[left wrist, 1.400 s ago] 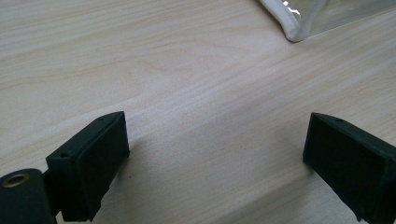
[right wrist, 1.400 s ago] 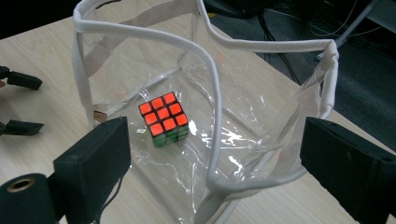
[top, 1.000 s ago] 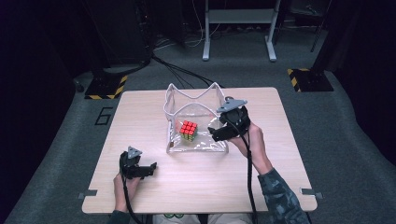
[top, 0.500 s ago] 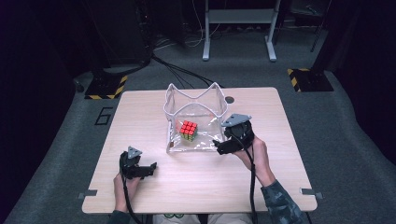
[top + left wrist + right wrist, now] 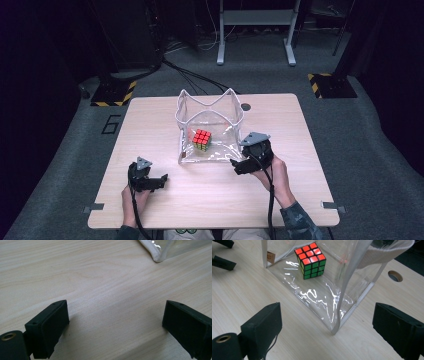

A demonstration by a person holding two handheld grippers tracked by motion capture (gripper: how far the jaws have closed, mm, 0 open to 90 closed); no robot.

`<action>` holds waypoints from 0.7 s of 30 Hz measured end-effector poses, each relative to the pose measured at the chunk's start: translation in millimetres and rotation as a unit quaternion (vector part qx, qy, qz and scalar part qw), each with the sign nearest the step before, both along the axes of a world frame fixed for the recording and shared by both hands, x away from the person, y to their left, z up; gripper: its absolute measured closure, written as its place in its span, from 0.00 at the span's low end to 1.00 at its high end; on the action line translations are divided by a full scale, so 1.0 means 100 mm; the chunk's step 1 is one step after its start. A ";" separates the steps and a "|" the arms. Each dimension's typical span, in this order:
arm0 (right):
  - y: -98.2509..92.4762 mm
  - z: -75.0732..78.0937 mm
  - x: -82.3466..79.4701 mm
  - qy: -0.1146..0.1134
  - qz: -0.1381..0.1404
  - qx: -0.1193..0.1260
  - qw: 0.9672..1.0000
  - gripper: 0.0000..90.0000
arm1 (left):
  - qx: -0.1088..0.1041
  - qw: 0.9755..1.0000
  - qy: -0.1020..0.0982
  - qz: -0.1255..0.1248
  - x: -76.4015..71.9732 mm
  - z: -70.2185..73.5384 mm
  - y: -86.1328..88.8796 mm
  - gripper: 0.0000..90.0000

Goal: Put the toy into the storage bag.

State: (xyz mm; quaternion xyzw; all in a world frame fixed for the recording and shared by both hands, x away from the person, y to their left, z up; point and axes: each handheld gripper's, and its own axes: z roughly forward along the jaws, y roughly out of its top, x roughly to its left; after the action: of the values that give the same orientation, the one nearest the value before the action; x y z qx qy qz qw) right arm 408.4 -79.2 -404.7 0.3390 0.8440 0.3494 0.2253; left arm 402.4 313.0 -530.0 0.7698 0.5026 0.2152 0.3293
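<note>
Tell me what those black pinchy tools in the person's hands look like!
Each hand-held gripper is black, with two chunky, blocky jaws. The left hand-held gripper and the right hand-held gripper each carry a grey three-cornered plate on top, and a black cable trails from each toward the person. The person's right sleeve has a dark, mottled pattern.
</note>
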 end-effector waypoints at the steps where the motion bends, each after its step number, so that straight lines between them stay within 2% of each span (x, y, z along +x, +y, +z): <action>1: 0.00 -0.02 0.00 0.002 0.001 -0.002 1.000 0.09 | -0.002 1.000 0.000 0.000 0.00 0.00 0.00 0.07; 5: -0.01 -0.10 -0.03 0.008 -0.002 -0.005 1.000 0.09 | 0.000 1.000 0.000 0.000 0.00 0.00 0.00 0.07; 6: -0.02 -0.11 -0.03 0.002 0.005 -0.008 1.000 0.09 | 0.000 1.000 0.000 0.000 0.00 0.00 0.00 0.07; 10: -0.03 -0.18 -0.07 0.012 -0.002 -0.004 1.000 0.09 | 0.000 1.000 0.000 0.000 0.00 0.00 0.00 0.07; 19: -0.11 -0.43 -0.17 0.021 -0.008 -0.004 1.000 0.09 | -0.006 1.000 -0.002 0.003 0.00 -0.01 -0.01 0.07; 21: -0.12 -0.48 -0.19 0.025 -0.009 -0.004 1.000 0.09 | 0.000 1.000 0.000 0.000 0.00 0.00 0.00 0.07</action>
State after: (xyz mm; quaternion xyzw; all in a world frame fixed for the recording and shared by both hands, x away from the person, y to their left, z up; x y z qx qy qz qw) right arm 389.8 -91.6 -452.2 0.3541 0.8477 0.3353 0.2086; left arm 402.4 313.1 -530.0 0.7699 0.5026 0.2153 0.3290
